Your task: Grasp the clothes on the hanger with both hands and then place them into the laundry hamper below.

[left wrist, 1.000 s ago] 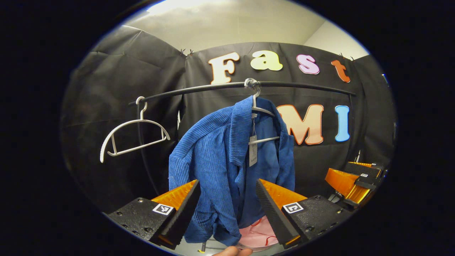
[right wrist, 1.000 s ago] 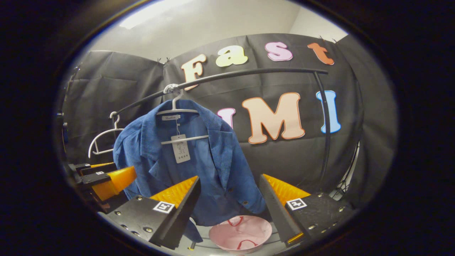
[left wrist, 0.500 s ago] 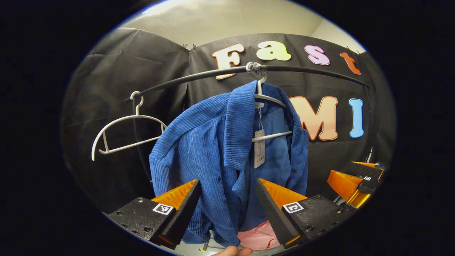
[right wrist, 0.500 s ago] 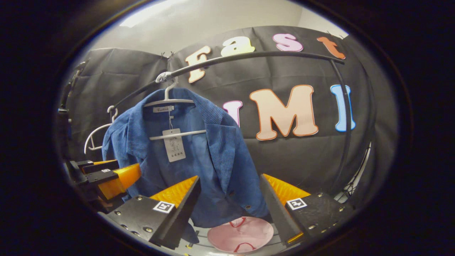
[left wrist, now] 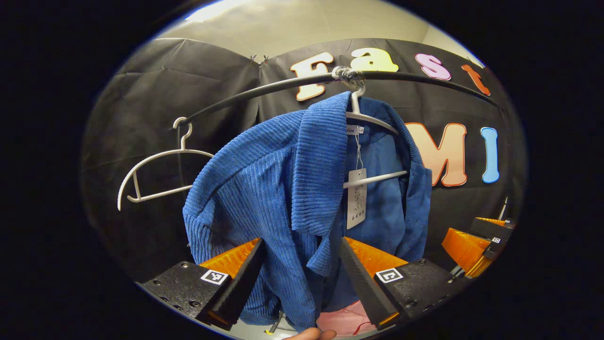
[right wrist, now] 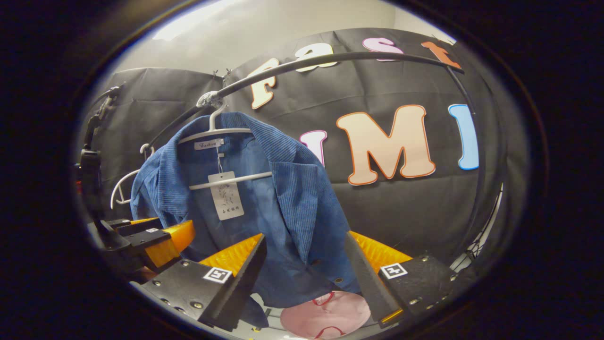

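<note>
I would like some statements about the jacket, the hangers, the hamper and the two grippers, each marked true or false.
1. The blue corduroy jacket hangs on a white hanger on the black rail. True.
2. The left gripper is shut on the jacket. False: its fingers stand apart, with the jacket's front edge hanging in the gap between them.
3. A second white hanger, to the jacket's left in the left gripper view, is bare. True.
4. The pink laundry hamper already holds the jacket. False: the jacket is on its hanger, above the hamper.
5. The right gripper is open. True.
</note>
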`<act>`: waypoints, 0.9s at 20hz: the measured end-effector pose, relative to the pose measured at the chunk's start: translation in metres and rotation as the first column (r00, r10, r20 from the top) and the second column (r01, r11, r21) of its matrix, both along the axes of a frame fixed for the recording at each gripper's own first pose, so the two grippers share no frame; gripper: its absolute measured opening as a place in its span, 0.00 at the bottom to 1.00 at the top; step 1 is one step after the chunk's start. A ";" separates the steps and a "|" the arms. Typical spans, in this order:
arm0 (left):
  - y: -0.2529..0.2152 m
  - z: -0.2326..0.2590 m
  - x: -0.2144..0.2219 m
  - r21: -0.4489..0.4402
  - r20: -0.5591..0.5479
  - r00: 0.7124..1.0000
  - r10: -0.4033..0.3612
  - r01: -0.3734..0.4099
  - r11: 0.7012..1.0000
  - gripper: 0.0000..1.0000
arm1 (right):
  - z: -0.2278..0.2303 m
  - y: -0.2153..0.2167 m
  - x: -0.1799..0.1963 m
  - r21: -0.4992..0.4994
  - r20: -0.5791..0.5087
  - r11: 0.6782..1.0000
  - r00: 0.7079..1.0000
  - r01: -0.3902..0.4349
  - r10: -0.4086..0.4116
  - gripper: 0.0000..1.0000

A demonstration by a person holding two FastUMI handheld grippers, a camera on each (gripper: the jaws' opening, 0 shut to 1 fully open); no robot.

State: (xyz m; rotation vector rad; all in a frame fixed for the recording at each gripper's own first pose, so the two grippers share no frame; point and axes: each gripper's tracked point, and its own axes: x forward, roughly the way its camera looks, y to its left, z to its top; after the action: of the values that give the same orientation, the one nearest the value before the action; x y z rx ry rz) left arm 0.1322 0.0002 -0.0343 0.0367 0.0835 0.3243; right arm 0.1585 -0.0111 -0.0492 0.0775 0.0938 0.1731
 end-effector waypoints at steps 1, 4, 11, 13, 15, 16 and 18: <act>0.000 0.001 0.002 0.003 0.000 1.000 0.009 -0.009 1.000 0.98 | -0.001 0.002 0.005 -0.009 -0.002 1.000 1.000 -0.006 0.006 0.99; 0.002 -0.003 0.008 0.008 -0.006 1.000 0.020 -0.020 1.000 0.98 | -0.001 0.007 0.024 -0.028 0.003 0.999 1.000 -0.023 0.023 0.99; 0.012 -0.006 0.012 -0.006 -0.045 0.999 0.004 -0.004 1.000 0.66 | 0.009 0.015 0.077 -0.047 0.025 0.999 1.000 -0.016 0.017 0.99; 0.014 -0.005 0.012 0.006 -0.048 0.999 -0.003 0.004 1.000 0.57 | 0.014 0.016 0.093 -0.055 0.034 0.998 0.999 -0.011 0.013 0.99; 0.015 -0.004 0.012 0.020 -0.051 0.999 -0.016 0.017 1.000 0.50 | 0.017 0.016 0.110 -0.055 0.040 0.998 0.999 0.002 0.001 0.99; 0.016 -0.003 0.011 0.028 -0.052 0.998 -0.021 0.022 0.999 0.44 | 0.020 0.014 0.118 -0.047 0.042 0.999 0.999 0.007 -0.005 0.93; 0.015 -0.002 0.010 0.033 -0.042 0.999 -0.035 0.037 0.999 0.34 | 0.024 0.012 0.132 -0.021 0.039 1.000 0.999 0.016 -0.015 0.93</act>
State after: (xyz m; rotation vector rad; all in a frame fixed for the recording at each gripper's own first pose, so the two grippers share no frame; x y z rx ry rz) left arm 0.1422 0.0151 -0.0365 0.0787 0.1182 0.2892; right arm 0.2908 0.0012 -0.0252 0.0540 0.0567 0.1582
